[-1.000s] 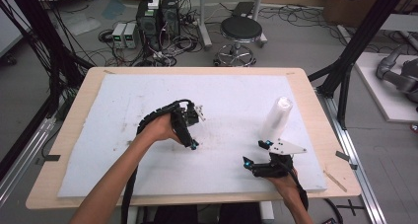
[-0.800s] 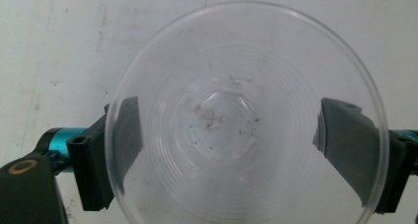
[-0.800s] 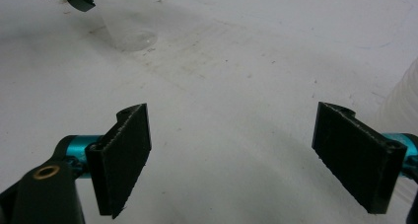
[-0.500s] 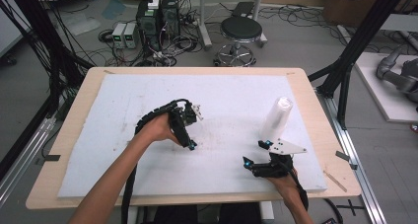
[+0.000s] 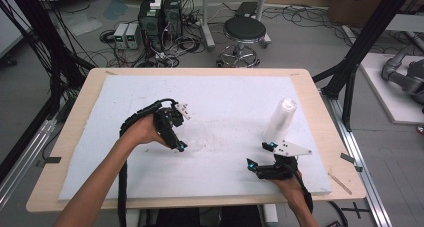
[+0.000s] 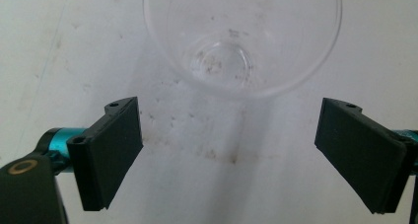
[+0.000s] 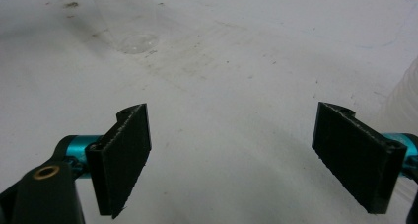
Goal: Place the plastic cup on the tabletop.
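- Left side of the white mat (image 5: 125, 182) has loads of bare room; the left gripper (image 5: 176, 146) sits well in from the wooden table (image 5: 320, 92) edge, left of mat centre.
- Its jaws have just been opening and stand wide with nothing between them. In the left gripper view the left gripper (image 6: 229, 150) looks down into a clear cup (image 6: 241, 36) just ahead of the tips, not touching.
- That cup stands upright, mouth up, long axis vertical. From the high view it's too see-through to make out; the right gripper view catches its base (image 7: 133, 41) far off on the mat.
- Middle of the mat is open.
- The cup stack (image 5: 281, 118) stands upright right of centre, long axis vertical, leaning a bit.
- The right gripper (image 5: 257, 157) is just in front of the stack near the mat's front edge, jaws spread wide and empty; the stack's edge (image 7: 401, 103) shows beside its right jaw.
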`<state>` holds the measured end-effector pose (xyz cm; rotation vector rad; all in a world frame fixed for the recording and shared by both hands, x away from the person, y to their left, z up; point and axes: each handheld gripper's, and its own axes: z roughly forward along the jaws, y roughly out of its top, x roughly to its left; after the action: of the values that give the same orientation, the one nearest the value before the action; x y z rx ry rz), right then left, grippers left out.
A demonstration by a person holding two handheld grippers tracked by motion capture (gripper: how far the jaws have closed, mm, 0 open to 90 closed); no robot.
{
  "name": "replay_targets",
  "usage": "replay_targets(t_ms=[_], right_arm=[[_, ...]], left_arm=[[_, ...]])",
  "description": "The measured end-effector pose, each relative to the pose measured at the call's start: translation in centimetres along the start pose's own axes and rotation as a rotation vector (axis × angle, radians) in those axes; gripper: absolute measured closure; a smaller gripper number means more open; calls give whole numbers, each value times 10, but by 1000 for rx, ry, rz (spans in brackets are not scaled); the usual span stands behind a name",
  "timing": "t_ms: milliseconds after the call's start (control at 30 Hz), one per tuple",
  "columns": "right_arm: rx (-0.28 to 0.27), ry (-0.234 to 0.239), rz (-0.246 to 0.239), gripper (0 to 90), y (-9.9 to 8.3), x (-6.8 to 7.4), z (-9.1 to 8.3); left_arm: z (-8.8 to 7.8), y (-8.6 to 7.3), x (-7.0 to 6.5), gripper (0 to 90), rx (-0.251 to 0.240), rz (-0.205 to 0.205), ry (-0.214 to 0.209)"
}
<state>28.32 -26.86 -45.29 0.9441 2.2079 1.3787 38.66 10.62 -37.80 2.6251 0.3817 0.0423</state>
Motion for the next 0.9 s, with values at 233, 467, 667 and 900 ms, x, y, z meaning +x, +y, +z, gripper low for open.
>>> replay_targets(t_ms=[233, 467, 667, 900], right_arm=[[-2, 0, 4, 145, 0, 1, -1], [3, -7, 9, 145, 0, 1, 0], [2, -12, 18, 145, 0, 0, 0], [-6, -26, 14, 145, 0, 1, -1]], left_arm=[[-14, -38, -6, 108, -81, -56, 42], [-23, -80, -25, 109, -252, -122, 112], [-23, -115, -41, 109, -407, -201, 189], [-18, -147, -60, 109, -637, -295, 331]])
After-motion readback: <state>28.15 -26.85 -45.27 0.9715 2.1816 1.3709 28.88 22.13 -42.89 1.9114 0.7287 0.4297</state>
